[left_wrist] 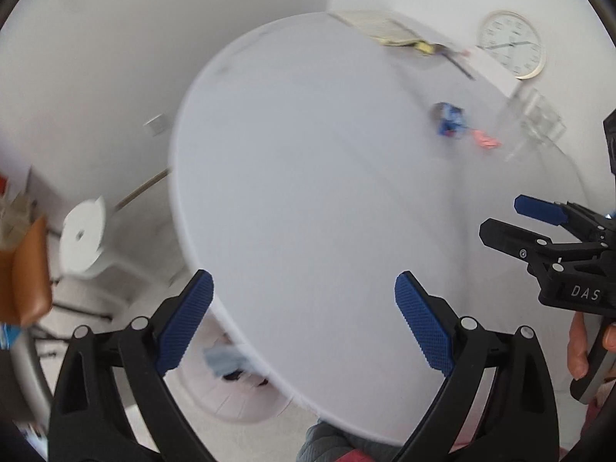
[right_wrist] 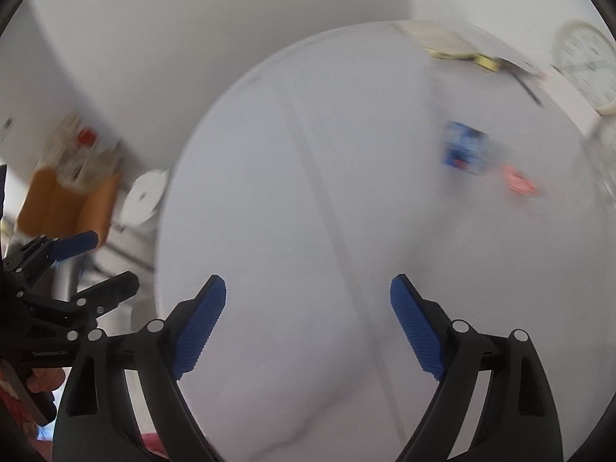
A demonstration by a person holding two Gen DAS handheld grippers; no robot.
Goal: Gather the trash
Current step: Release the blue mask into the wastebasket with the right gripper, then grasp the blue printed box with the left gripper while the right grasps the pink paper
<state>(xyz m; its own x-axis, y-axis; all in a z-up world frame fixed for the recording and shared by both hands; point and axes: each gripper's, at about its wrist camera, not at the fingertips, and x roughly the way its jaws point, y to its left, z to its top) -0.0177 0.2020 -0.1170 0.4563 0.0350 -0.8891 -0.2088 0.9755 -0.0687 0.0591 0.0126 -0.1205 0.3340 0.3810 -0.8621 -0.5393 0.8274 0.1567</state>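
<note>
White round tabletop [left_wrist: 308,177] carries a blue wrapper [left_wrist: 448,119] and pink scrap [left_wrist: 486,139]; left claw [left_wrist: 304,323] and right claw [right_wrist: 308,327] hover spread, holding nothing.

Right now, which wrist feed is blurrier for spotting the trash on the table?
Right wrist: heavy motion blur, blue wrapper and pink scrap smeared. Left wrist: milder blur, blue wrapper and pink scrap clearer; fisheye bends the table edge in both.

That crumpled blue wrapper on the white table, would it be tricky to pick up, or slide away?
The blue wrapper looks crumpled and thin, so it is probably very light and would likely squash flat when pinched. On the smooth white table it may skid if nudged rather than gripped. Its bunched, irregular shape suggests it won't roll far. Blur hides finer detail.
</note>
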